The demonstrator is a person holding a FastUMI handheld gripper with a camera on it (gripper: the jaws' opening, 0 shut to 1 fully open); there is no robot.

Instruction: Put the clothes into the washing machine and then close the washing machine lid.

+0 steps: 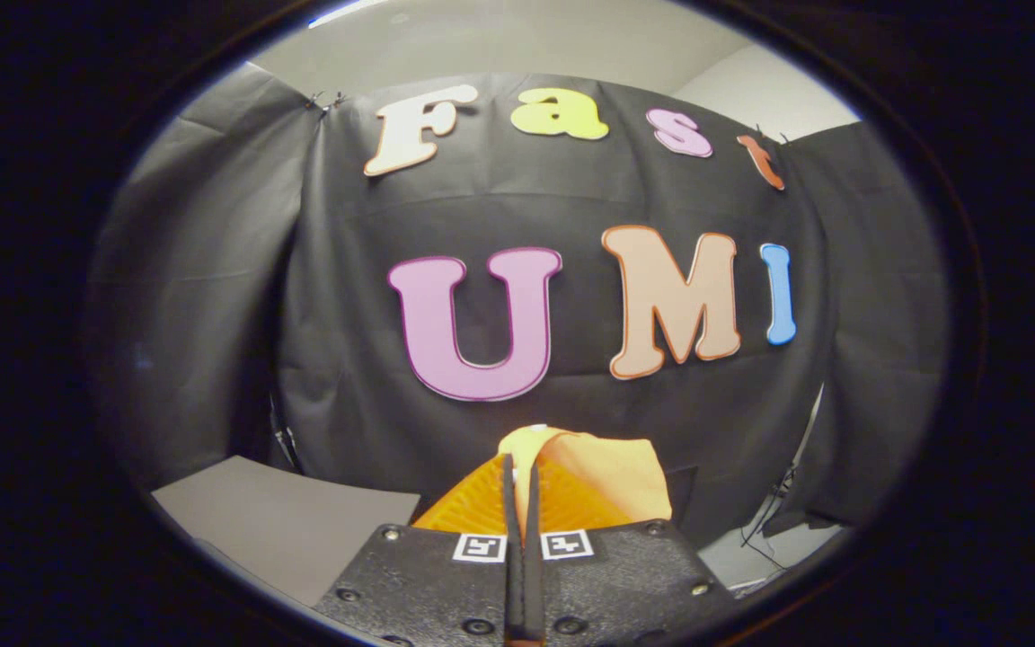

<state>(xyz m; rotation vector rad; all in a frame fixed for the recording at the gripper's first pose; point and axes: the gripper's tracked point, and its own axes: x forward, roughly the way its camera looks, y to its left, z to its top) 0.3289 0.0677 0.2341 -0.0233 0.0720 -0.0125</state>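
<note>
Your tool has its two fingers pressed nearly together, with only a thin sliver of space between them, and they are clamped on the orange cloth. The cloth is pinched right between the fingers and bunches up just ahead of them, a pale yellowish fold at its top and a broader orange flap spreading to the right. A ribbed orange surface shows to the left of the fingers, low against the tool body (whether that is part of the cloth or the finger pad you cannot tell from here).

You are holding the tool raised, so it looks straight at the booth's black cloth wall, which stands beyond the garment and fills the far side of the scene. The cloth hangs in the air in front of that wall, touching nothing but the fingers as far as you can see.

Down to the near left lies a flat grey surface, its edge running toward the wall. On the far right, at the foot of the wall, thin dark cables trail down onto a pale floor area.
</note>
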